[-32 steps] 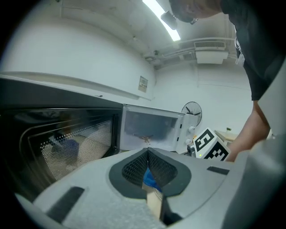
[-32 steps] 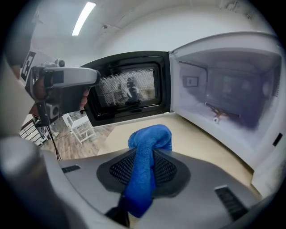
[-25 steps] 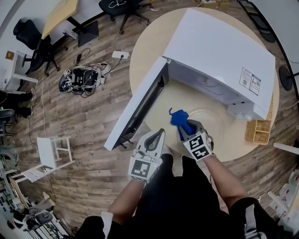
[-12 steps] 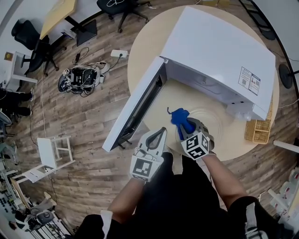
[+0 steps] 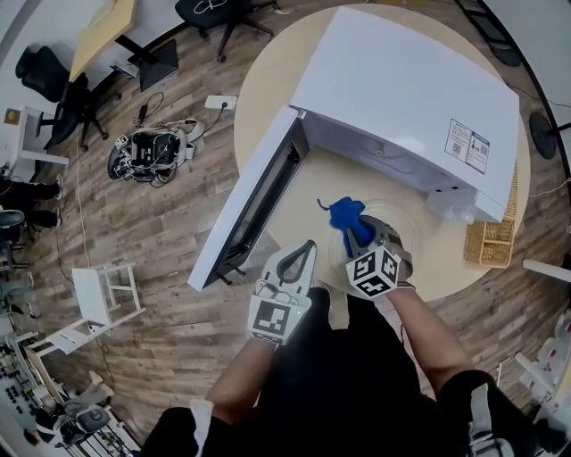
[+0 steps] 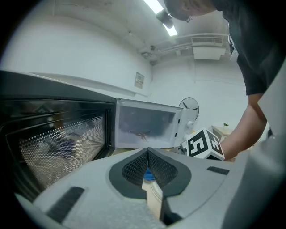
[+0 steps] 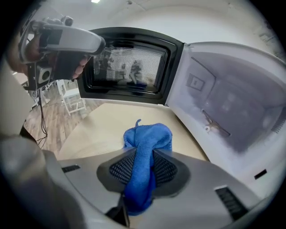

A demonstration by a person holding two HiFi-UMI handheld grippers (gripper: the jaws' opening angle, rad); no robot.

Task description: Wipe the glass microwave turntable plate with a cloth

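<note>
Nearest us, low in the head view, the left gripper [image 5: 308, 251] hangs over the near rim of the counter [image 5: 268, 98]. In its own view its jaws are pressed together with nothing between them. Just to its right, the right gripper [image 5: 355, 239] is clamped on a bunched blue cloth [image 5: 343, 215], which bulges out past the jaw tips in the right gripper view [image 7: 147, 143].

Under that cloth we make out faint rings, the glass turntable plate [image 5: 403, 225], lying flat on the counter in front of the oven's mouth. We cannot tell whether cloth and glass touch.

The counter is round and pale beige. A strip of it shows bare between the plate and the open door [image 5: 254, 201], which swings out to the left past the counter's rim. The white microwave [image 5: 410, 80] fills most of the top behind. A wicker basket [image 5: 489, 241] sits at the right rim.

Beyond lies a wood plank floor [image 5: 169, 232]. A white chair [image 5: 103, 299] stands at lower left, a tangle of cables [image 5: 147, 152] at upper left and office chairs [image 5: 219, 13] along the top.
</note>
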